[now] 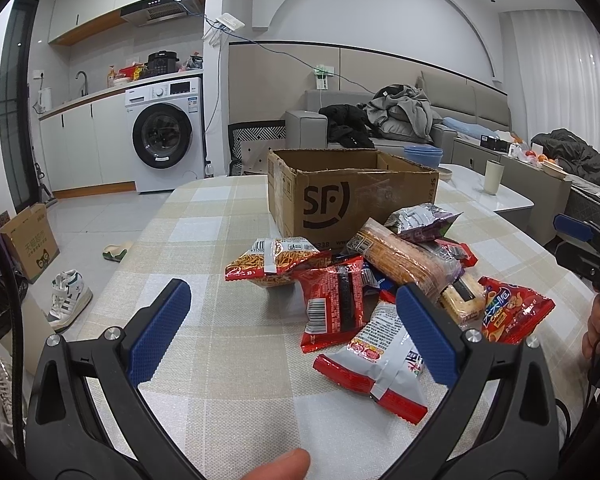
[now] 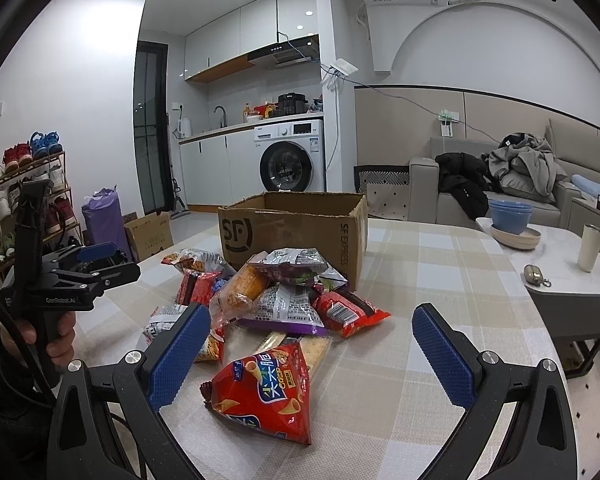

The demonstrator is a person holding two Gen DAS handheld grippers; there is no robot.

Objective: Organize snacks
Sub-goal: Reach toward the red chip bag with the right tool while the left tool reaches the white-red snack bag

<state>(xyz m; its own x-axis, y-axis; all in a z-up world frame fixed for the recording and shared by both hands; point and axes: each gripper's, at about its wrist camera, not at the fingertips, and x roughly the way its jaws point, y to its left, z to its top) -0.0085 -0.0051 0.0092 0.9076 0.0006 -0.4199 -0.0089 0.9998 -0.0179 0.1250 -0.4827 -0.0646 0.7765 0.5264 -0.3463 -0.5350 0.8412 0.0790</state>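
A pile of snack packets (image 1: 384, 272) lies on the checked tablecloth in front of an open cardboard SF box (image 1: 348, 196). My left gripper (image 1: 292, 296) is open and empty, low over the cloth at the near left of the pile, with a red and white packet (image 1: 376, 364) by its right finger. In the right wrist view the box (image 2: 296, 228) stands behind the pile (image 2: 276, 296). My right gripper (image 2: 312, 324) is open and empty, with a red cone-snack bag (image 2: 264, 392) lying between its fingers. The left gripper (image 2: 96, 260) shows at the left, and the right gripper (image 1: 576, 232) shows at the right edge of the left wrist view.
The table (image 1: 204, 216) has a rounded far edge. A white side table (image 2: 560, 260) at the right carries blue bowls (image 2: 510, 214) and a cup (image 2: 590, 248). A sofa with clothes (image 1: 396, 116), a washing machine (image 1: 166, 136), a floor box (image 1: 30, 240) and a shoe rack (image 2: 24, 192) surround it.
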